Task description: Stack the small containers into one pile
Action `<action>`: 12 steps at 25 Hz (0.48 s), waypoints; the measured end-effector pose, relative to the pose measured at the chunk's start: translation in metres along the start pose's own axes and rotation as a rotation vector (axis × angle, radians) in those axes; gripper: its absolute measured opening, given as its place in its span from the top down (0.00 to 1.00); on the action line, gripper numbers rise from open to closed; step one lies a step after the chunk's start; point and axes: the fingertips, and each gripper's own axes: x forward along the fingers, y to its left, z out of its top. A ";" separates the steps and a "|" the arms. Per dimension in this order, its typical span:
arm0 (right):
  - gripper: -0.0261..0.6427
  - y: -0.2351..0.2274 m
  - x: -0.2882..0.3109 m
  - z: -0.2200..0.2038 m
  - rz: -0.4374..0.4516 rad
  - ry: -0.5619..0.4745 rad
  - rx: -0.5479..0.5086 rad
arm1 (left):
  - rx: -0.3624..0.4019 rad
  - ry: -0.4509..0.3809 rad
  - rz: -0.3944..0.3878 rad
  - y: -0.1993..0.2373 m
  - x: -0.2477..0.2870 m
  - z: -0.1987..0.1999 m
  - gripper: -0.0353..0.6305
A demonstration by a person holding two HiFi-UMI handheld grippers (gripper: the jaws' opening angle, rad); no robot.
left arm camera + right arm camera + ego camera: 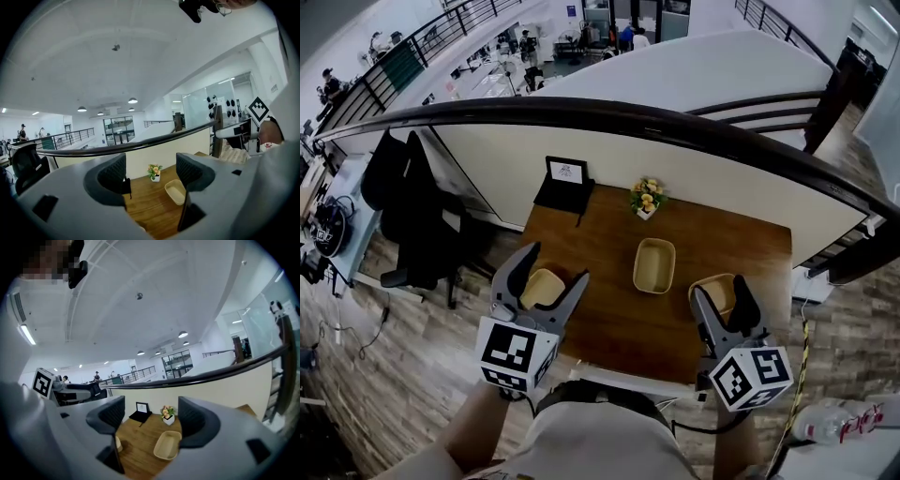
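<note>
At the bottom of the head view the left gripper (pixel 555 264) and right gripper (pixel 719 291) hang above the near edge of the wooden table (pixel 609 328); both pairs of jaws stand wide apart, nothing between the pads; three small tan containers lie unstacked and apart: the left container (pixel 542 287) lower left behind the left gripper, the middle container (pixel 654 265) at centre, the right container (pixel 712 284) lower right behind the right gripper; a flower pot (pixel 647 199) sits at the table's far edge.
</note>
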 end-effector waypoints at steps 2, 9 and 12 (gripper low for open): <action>0.45 0.009 0.011 -0.010 0.018 0.021 0.034 | 0.003 0.022 0.004 0.010 0.001 -0.009 0.44; 0.45 0.063 0.071 -0.062 0.109 0.138 0.053 | -0.015 0.103 0.057 0.065 0.004 -0.051 0.45; 0.46 0.091 0.100 -0.096 0.151 0.210 0.064 | -0.019 0.166 0.073 0.087 0.005 -0.080 0.45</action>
